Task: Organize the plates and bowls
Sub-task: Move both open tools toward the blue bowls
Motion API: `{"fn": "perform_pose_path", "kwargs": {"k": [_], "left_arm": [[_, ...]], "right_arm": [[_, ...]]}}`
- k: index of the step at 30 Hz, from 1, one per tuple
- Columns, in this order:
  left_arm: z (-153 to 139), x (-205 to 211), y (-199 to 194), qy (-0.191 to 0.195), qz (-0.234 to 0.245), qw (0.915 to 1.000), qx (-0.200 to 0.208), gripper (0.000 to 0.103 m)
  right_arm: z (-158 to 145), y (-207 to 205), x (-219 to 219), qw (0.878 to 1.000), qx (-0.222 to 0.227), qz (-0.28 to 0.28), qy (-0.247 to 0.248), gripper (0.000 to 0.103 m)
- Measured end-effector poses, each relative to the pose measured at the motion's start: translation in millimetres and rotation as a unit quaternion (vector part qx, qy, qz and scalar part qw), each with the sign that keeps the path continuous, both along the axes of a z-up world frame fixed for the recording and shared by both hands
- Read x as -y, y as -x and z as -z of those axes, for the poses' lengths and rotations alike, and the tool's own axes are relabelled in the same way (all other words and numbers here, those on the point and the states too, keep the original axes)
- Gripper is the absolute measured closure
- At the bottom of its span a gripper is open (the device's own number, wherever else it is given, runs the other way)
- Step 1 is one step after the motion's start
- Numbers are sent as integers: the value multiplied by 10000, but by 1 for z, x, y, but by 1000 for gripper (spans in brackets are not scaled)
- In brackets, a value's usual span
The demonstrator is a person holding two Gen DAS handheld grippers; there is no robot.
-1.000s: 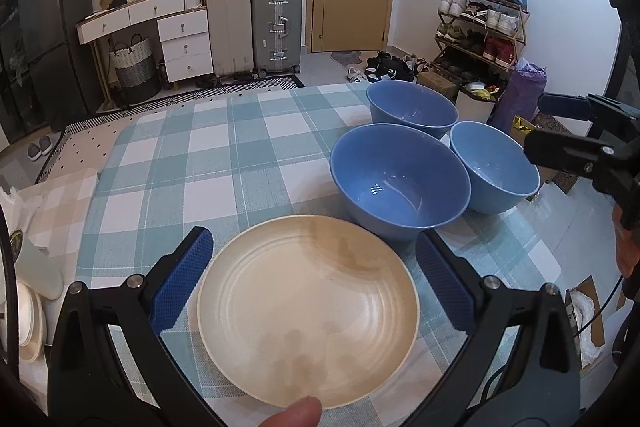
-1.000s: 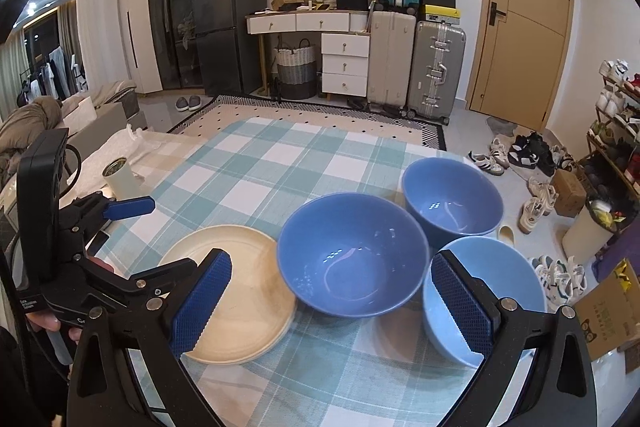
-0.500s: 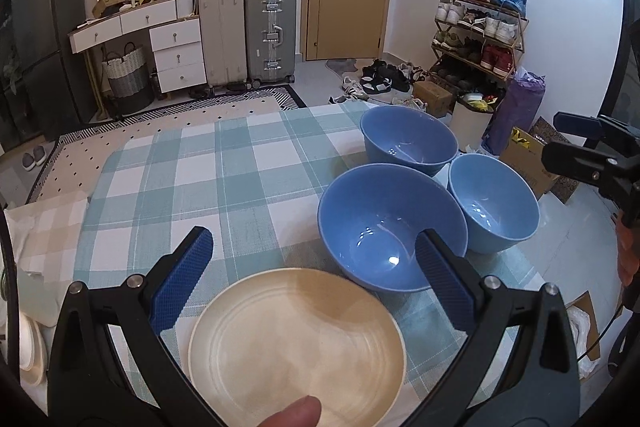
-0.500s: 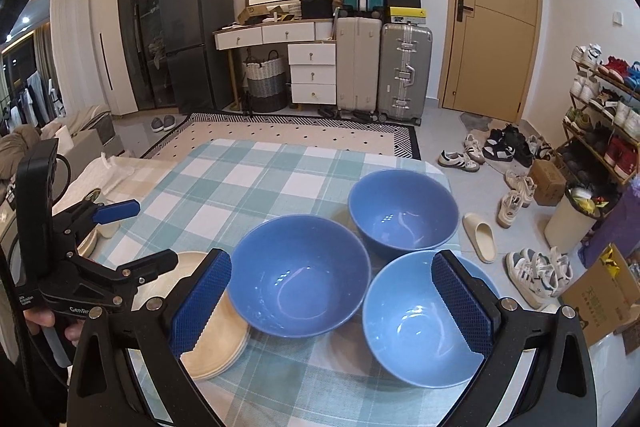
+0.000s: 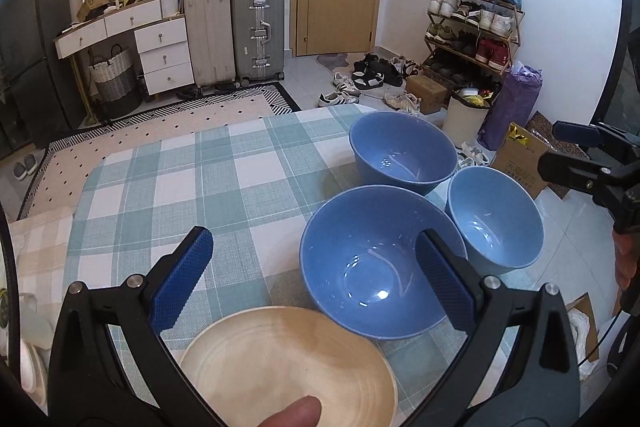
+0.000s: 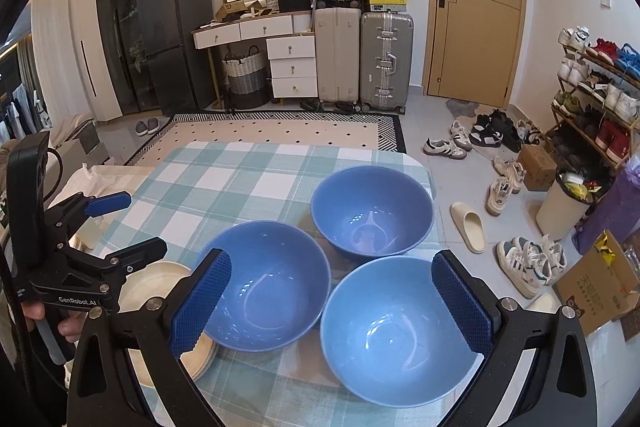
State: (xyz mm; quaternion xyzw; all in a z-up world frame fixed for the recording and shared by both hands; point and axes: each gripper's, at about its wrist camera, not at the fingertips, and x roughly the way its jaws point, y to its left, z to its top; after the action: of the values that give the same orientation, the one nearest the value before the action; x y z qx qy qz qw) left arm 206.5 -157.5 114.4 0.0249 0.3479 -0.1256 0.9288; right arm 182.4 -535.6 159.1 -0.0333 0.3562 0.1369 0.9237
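Three blue bowls stand close together on the checked tablecloth (image 5: 180, 187): a near one (image 5: 380, 263), a far one (image 5: 404, 151) and a paler one (image 5: 494, 219) by the table's right edge. A cream plate (image 5: 288, 359) lies just before the near bowl; in the right wrist view it shows layered rims like a stack (image 6: 156, 279). My left gripper (image 5: 312, 279) is open above the plate's far rim, holding nothing. My right gripper (image 6: 332, 301) is open above the pale bowl (image 6: 396, 327) and the near bowl (image 6: 264, 283), touching neither. Each gripper shows in the other's view (image 5: 580, 163) (image 6: 128, 227).
The table ends just right of the bowls, over a floor with shoes (image 6: 520, 259), a cardboard box (image 6: 596, 279) and a bin (image 6: 564, 203). A thumb tip (image 5: 292, 415) shows at the bottom edge. Bare cloth lies behind and left of the dishes.
The left gripper has drawn back, so the plate sits lower in its view. The right gripper has shifted right, from over the near bowl towards the pale bowl. Both stay open.
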Motion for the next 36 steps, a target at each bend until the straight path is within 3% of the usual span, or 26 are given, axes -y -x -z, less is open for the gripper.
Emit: {"fn": "perform_pose_path", "kwargs": {"k": [36], "left_arm": [[39, 57, -140, -203, 239, 9976, -622, 2]], "right_arm": [[49, -111, 55, 9951, -792, 561, -159, 1]]}}
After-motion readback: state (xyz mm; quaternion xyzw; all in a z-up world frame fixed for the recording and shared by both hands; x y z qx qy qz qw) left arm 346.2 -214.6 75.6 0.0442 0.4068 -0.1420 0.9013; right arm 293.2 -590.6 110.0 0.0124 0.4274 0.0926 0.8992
